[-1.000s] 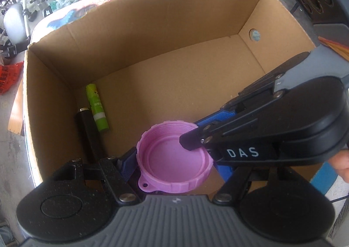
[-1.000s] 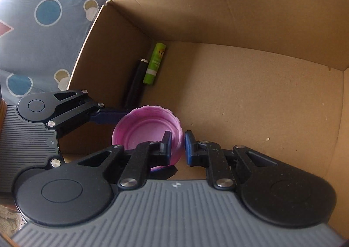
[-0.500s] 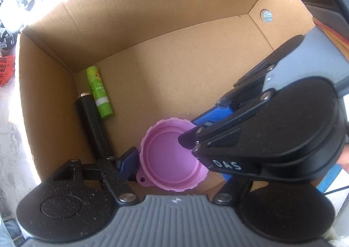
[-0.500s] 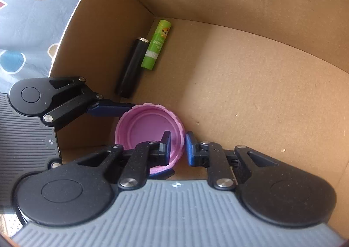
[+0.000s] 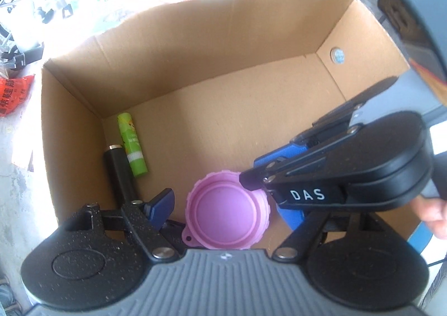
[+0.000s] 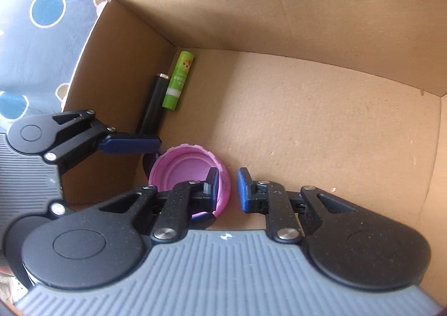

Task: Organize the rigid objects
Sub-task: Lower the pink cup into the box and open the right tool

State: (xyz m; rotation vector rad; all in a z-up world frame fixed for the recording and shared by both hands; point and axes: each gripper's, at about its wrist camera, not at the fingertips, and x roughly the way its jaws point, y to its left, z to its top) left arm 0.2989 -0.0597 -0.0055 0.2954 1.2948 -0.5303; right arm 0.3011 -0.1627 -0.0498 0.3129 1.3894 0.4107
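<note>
A pink round lid (image 5: 227,214) lies open side up on the floor of a cardboard box (image 5: 223,109), near its front wall; it also shows in the right wrist view (image 6: 187,168). My left gripper (image 5: 223,209) is open, its blue fingers (image 5: 162,205) standing apart on either side of the lid. My right gripper (image 6: 227,187) is open too, its jaws straddling the lid's right rim with a gap. A green tube (image 5: 132,144) and a black cylinder (image 5: 118,170) lie along the box's left wall.
The box floor (image 6: 321,126) to the right of the lid is bare cardboard. A patterned blue cloth (image 6: 42,22) lies outside the box's left wall. Clutter and a red bag (image 5: 14,92) stand beyond the box.
Both grippers have opened: the left fingers have spread away from the lid and the right jaws have parted around its rim. The lid now rests on the box floor.
</note>
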